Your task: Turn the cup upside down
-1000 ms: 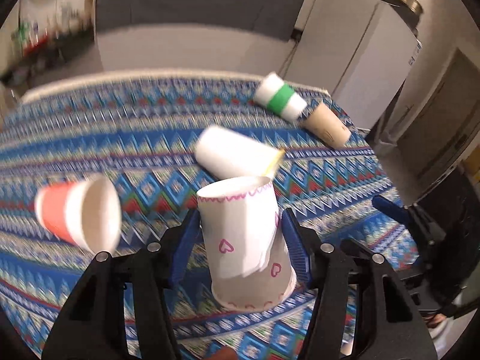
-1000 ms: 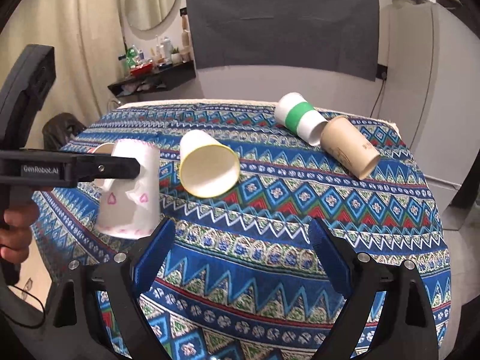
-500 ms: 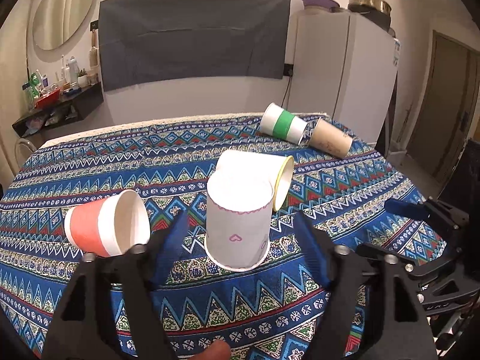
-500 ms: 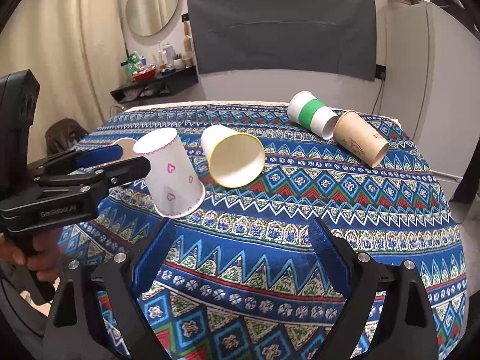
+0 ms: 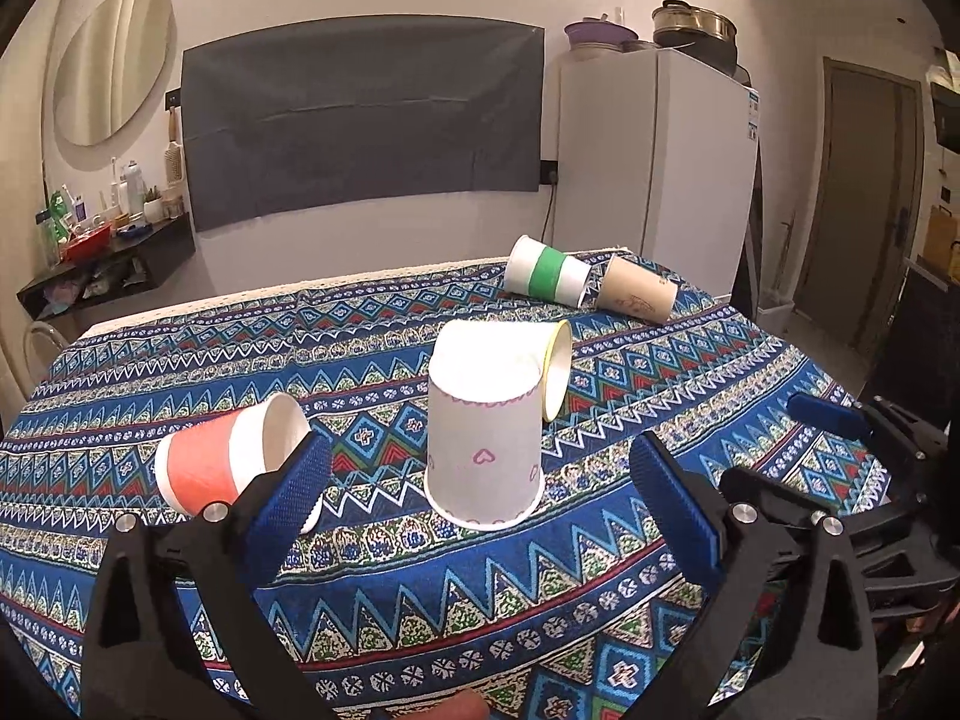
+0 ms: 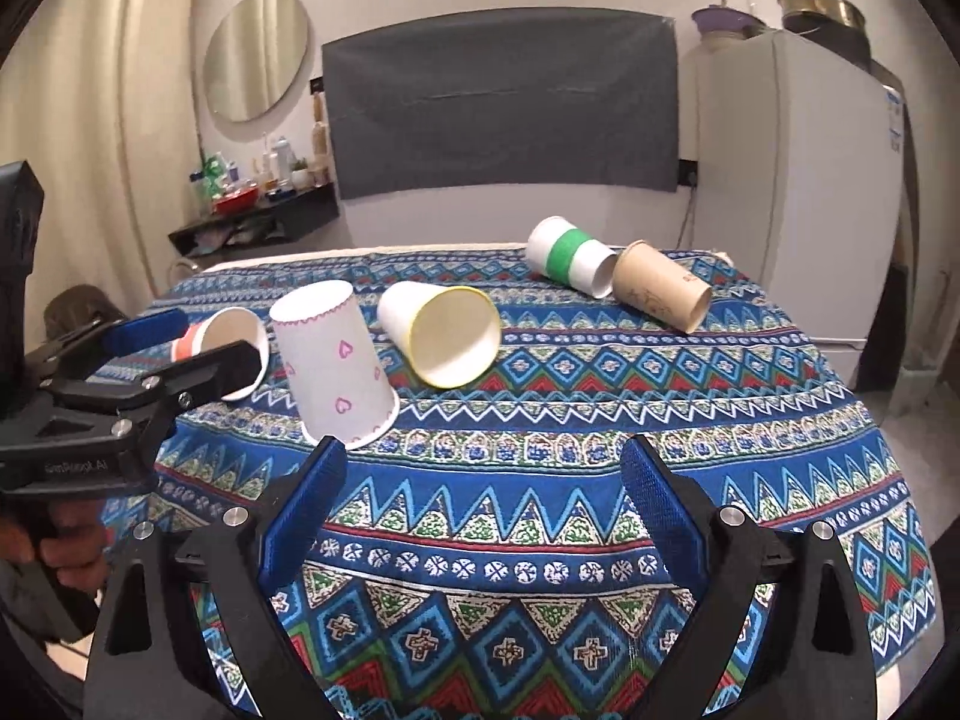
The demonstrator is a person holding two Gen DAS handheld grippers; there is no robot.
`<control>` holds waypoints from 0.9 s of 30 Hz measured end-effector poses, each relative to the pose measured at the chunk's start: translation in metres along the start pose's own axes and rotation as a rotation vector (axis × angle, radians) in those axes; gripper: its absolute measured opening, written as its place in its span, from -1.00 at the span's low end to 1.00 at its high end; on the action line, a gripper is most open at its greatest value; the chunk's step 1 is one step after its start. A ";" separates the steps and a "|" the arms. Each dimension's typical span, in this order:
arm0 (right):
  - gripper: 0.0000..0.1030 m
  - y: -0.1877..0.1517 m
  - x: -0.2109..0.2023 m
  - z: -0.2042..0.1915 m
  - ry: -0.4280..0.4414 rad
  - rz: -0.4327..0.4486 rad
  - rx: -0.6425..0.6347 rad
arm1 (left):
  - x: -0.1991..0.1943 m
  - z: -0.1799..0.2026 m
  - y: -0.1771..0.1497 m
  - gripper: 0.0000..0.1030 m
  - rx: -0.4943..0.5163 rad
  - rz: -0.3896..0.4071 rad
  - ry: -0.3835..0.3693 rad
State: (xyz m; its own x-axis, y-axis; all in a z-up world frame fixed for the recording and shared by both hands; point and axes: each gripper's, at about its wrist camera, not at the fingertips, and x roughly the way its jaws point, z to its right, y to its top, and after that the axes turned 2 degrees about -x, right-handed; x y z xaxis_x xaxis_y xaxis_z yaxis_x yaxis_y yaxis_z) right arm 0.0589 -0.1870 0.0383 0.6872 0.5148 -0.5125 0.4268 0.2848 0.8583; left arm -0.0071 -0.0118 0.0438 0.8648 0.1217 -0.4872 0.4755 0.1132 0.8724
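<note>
A white paper cup with pink hearts [image 5: 483, 456] stands upside down, rim on the patterned tablecloth [image 5: 456, 588]. It also shows in the right wrist view [image 6: 333, 367]. My left gripper [image 5: 480, 492] is open and empty, drawn back just in front of that cup, not touching it. In the right wrist view it shows at the left edge [image 6: 174, 348]. My right gripper [image 6: 480, 516] is open and empty over the table's near side, to the right of the heart cup.
Other cups lie on their sides: a red one [image 5: 231, 456] at the left, a yellow-rimmed white one [image 6: 441, 333] behind the heart cup, a green-banded one [image 6: 570, 264] and a brown one [image 6: 663, 294] at the far right. A white fridge [image 5: 654, 180] stands behind.
My left gripper set the heart cup down upside down, opened, and drew back from it. The right gripper stayed open and barely moved.
</note>
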 end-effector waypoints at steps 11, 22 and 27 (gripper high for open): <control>0.72 -0.003 0.012 -0.008 -0.031 -0.041 -0.018 | 0.016 -0.019 -0.022 0.89 -0.018 -0.024 0.009; 0.72 -0.010 0.013 -0.014 -0.057 -0.045 -0.044 | 0.016 -0.016 -0.028 0.89 -0.004 -0.028 -0.037; 0.72 -0.008 0.015 -0.011 -0.068 -0.054 -0.041 | 0.018 -0.019 -0.028 0.89 -0.020 -0.042 -0.052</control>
State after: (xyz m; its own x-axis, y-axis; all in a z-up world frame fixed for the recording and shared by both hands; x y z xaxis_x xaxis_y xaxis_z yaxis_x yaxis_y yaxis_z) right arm 0.0597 -0.1730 0.0238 0.7024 0.4423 -0.5577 0.4412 0.3443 0.8287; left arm -0.0077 0.0062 0.0092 0.8514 0.0655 -0.5204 0.5089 0.1371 0.8498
